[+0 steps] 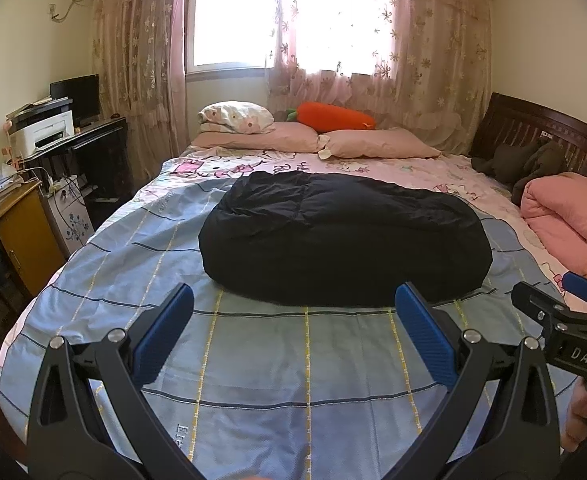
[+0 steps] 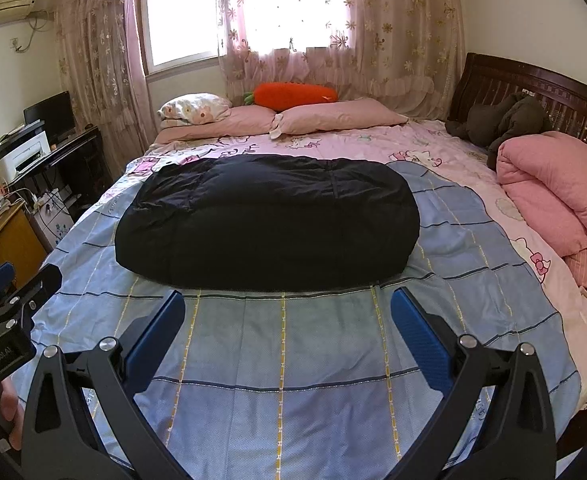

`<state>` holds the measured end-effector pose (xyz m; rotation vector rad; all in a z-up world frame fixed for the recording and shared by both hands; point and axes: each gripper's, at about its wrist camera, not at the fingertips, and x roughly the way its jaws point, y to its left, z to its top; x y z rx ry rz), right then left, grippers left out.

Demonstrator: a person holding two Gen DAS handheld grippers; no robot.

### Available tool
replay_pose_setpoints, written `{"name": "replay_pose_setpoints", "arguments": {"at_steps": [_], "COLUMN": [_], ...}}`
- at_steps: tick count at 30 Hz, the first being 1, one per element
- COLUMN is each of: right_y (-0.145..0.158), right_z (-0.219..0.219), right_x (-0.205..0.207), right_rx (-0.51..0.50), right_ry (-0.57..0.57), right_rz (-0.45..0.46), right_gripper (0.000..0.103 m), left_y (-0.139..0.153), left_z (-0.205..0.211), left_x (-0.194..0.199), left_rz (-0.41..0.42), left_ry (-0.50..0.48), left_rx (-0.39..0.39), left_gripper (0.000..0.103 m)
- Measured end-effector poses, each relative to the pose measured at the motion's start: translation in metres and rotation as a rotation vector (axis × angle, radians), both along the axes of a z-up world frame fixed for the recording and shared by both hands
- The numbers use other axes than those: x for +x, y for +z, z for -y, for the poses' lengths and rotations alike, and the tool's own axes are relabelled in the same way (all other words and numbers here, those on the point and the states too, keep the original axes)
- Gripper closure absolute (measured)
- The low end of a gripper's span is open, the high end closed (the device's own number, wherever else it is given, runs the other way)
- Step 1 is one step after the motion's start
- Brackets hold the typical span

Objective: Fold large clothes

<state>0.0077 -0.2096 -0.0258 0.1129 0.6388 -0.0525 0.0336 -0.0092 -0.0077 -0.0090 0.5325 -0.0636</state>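
Observation:
A dark navy padded garment (image 1: 341, 240) lies folded into a thick bundle in the middle of the blue checked sheet (image 1: 253, 360) on the bed; it also shows in the right wrist view (image 2: 269, 224). My left gripper (image 1: 293, 300) is open and empty, held above the sheet just short of the bundle's near edge. My right gripper (image 2: 287, 304) is open and empty, also just short of the near edge. The right gripper shows at the right edge of the left wrist view (image 1: 561, 312), and the left gripper at the left edge of the right wrist view (image 2: 13, 292).
Pink pillows (image 1: 313, 140) and an orange carrot plush (image 1: 333, 118) lie at the far end. A folded pink quilt (image 2: 553, 208) and dark clothes (image 2: 501, 120) lie by the wooden headboard on the right. A desk with a printer (image 1: 41, 132) stands left of the bed.

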Motion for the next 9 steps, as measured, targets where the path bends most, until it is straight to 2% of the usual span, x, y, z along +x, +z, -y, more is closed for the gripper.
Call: {"name": "replay_pose_setpoints", "arguments": {"at_steps": [6, 9], "right_y": [-0.0004, -0.0021], "right_z": [-0.0006, -0.0006], "right_x": [-0.0006, -0.0016], "right_rx": [0.001, -0.004], "right_ry": [0.007, 0.011], "right_rz": [0.000, 0.003], "right_gripper": [0.001, 0.001], "left_y": [-0.0003, 0.0000], "left_z": [0.0043, 0.0097], "left_x": [0.0012, -0.0022], "left_rz": [-0.025, -0.010], "left_ry": [-0.103, -0.121], "left_rx": [-0.037, -0.020], "left_gripper": [0.002, 0.002]}}
